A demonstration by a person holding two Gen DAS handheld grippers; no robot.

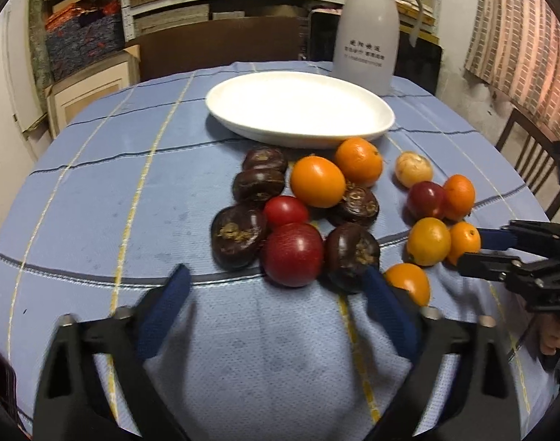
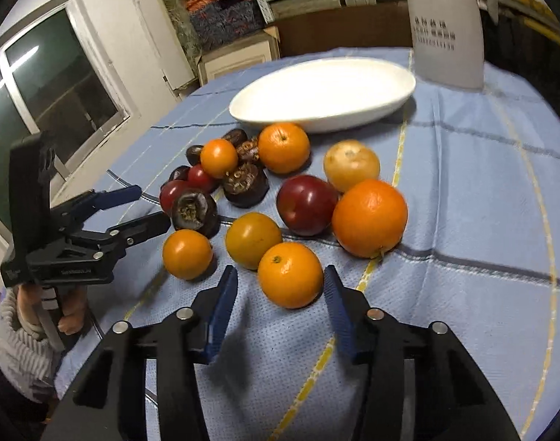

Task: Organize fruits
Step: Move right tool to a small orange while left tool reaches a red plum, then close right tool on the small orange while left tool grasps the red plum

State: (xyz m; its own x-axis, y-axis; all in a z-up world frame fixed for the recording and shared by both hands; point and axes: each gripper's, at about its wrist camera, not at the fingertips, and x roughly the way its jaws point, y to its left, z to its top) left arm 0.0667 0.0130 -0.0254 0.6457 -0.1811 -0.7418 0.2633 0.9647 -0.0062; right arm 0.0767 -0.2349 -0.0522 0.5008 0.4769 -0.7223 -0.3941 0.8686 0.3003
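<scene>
A: Quick — your left gripper (image 1: 276, 284)?

B: Jaws spread wide, nothing between them, low over the blue cloth (image 1: 96, 191). You're just short of the big red fruit (image 1: 292, 254), which has dark purple fruit (image 1: 238, 237) touching it on both sides.

A: Right gripper (image 2: 280, 286)?

B: Also spread apart. A small orange (image 2: 290, 275) sits between your blue pads (image 2: 223, 316); contact I can't tell.

A: Rest of the fruit?

B: All loose on the cloth in one cluster near the white dish (image 2: 322, 93). Dish holds nothing. White jug (image 1: 366, 31) stands behind it.
</scene>
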